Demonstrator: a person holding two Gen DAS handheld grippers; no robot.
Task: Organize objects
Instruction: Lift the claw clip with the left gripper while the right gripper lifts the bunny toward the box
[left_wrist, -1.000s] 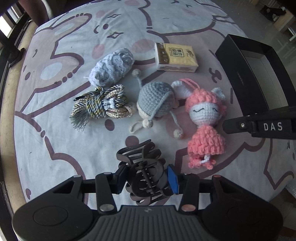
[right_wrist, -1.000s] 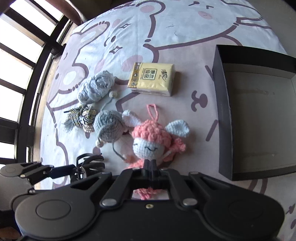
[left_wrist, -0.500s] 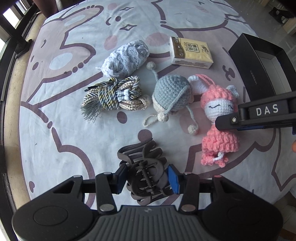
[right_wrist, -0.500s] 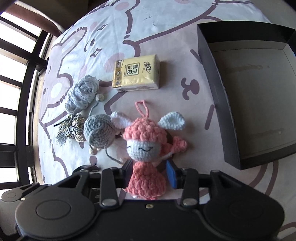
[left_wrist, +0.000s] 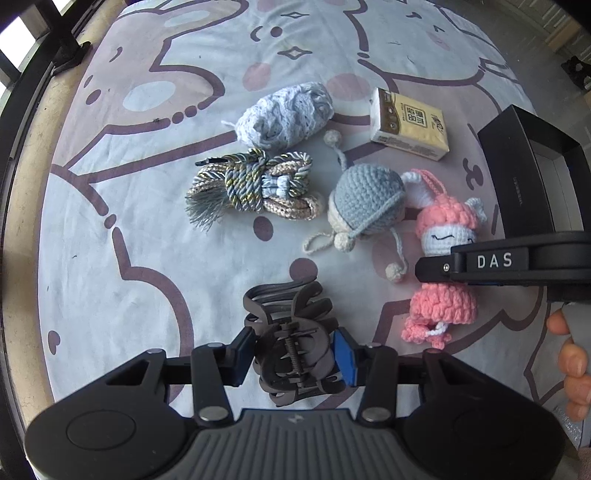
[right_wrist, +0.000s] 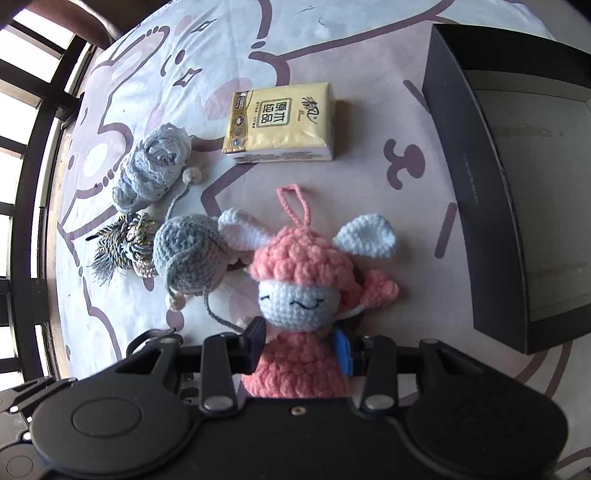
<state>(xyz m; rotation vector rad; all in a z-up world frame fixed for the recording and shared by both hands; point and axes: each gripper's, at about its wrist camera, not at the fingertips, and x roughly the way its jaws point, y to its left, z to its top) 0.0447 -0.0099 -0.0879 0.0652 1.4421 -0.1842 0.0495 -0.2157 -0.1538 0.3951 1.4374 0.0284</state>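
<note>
My left gripper (left_wrist: 294, 356) pinches the black hair claw (left_wrist: 293, 341) above the near edge of the bunny-print cloth (left_wrist: 110, 295). My right gripper (right_wrist: 300, 347) is closed around the pink crochet doll (right_wrist: 301, 295), which lies beside the black box (right_wrist: 517, 206) on the cloth's right side.

A home setting: a counter draped in a cartoon-rabbit cloth (left_wrist: 155, 258) stood beside a dark-framed window (right_wrist: 22, 155), crochet toys scattered across it
</note>
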